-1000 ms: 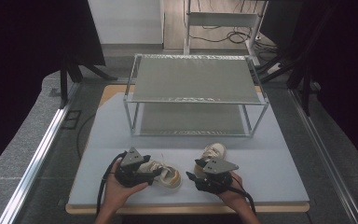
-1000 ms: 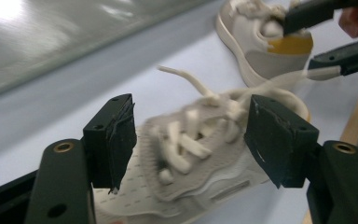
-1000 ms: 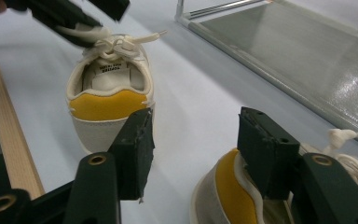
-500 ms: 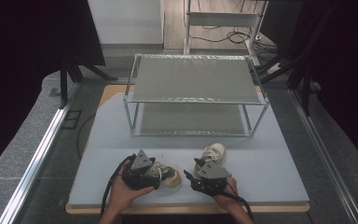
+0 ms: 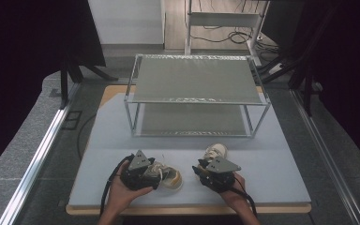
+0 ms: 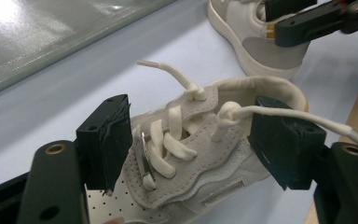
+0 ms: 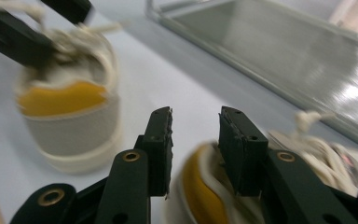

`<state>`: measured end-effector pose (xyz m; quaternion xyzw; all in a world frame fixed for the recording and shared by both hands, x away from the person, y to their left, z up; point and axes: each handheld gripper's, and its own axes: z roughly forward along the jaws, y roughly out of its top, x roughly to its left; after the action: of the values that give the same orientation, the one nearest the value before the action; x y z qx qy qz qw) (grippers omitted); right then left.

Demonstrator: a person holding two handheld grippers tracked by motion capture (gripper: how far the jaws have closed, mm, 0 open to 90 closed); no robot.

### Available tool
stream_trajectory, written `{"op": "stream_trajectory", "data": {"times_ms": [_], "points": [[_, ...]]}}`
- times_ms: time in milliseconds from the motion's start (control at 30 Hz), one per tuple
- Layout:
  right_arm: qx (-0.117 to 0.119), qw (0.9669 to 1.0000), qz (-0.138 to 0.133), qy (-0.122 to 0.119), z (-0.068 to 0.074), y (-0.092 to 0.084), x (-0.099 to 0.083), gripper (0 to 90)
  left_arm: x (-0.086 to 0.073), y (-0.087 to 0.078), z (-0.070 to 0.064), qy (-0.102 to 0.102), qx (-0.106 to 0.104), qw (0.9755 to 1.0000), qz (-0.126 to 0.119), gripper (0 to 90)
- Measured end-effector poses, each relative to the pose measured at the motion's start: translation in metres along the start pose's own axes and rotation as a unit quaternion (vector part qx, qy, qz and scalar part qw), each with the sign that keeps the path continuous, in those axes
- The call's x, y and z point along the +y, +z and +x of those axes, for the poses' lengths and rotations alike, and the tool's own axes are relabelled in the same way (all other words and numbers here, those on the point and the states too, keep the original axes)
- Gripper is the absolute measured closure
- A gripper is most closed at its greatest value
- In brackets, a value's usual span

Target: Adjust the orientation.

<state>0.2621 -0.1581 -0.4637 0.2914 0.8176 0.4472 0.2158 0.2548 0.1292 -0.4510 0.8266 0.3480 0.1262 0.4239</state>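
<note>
Dark curtains and cabling ring the room; in the middle stands the pale counter [image 5: 281,164], and at twelve o'clock on it a two-tier metal rack [image 5: 194,96] with both shelves bare.

At six o'clock the person's hands work a pair of small cream sneakers. The left shoe [image 5: 168,176] lies toward seven o'clock, the right shoe [image 5: 214,152] toward five, near each other but apart.

Since a second ago both hands have slid inward and forward. The left gripper [image 5: 157,173] now straddles the left shoe [image 6: 186,154] across the laces, jaws spread on either flank, not visibly pressing. The right gripper [image 5: 205,169] has come down over the heel of the right shoe [image 7: 205,196], jaws parted with the collar's edge between them, not yet closed; that view is blurred, so contact is hard to judge.

To my eye, both grasps are lined up and closing comes next, probably ahead of lifting the pair to the rack.

I can read no brand or lettering on either shoe.
</note>
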Motion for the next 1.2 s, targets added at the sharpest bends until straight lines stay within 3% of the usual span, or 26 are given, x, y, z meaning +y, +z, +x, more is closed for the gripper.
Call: {"op": "stream_trajectory", "data": {"times_ms": [133, 267, 500, 833, 1033, 1200], "points": [[0.003, 0.9999, 0.005, 0.009, -0.005, 0.000, -0.004, 66.7, 0.001, -0.003, 0.001, 0.000, 0.001, 1.0000, -0.006, 29.1], [0.004, 0.9999, -0.010, 0.008, -0.004, -0.005, 0.000, 70.1, 0.001, -0.006, 0.002, -0.003, 0.003, 0.9999, -0.012, 29.3], [0.013, 0.9995, -0.022, -0.021, 0.011, -0.006, 0.008, 73.1, 0.001, -0.009, 0.003, -0.006, 0.005, 0.9998, -0.016, 29.4], [0.059, 0.9963, 0.025, -0.057, 0.034, 0.019, 0.004, 81.7, 0.001, -0.011, 0.004, -0.007, 0.005, 0.9998, -0.019, 29.4], [0.080, 0.9946, 0.036, -0.056, 0.036, 0.018, 0.003, 88.8, 0.001, -0.014, 0.006, -0.009, 0.008, 0.9997, -0.023, 29.4], [0.093, 0.9934, 0.036, -0.055, 0.039, 0.016, 0.002, 89.6, 0.002, -0.018, 0.007, -0.011, 0.009, 0.9996, -0.026, 29.3]]}}
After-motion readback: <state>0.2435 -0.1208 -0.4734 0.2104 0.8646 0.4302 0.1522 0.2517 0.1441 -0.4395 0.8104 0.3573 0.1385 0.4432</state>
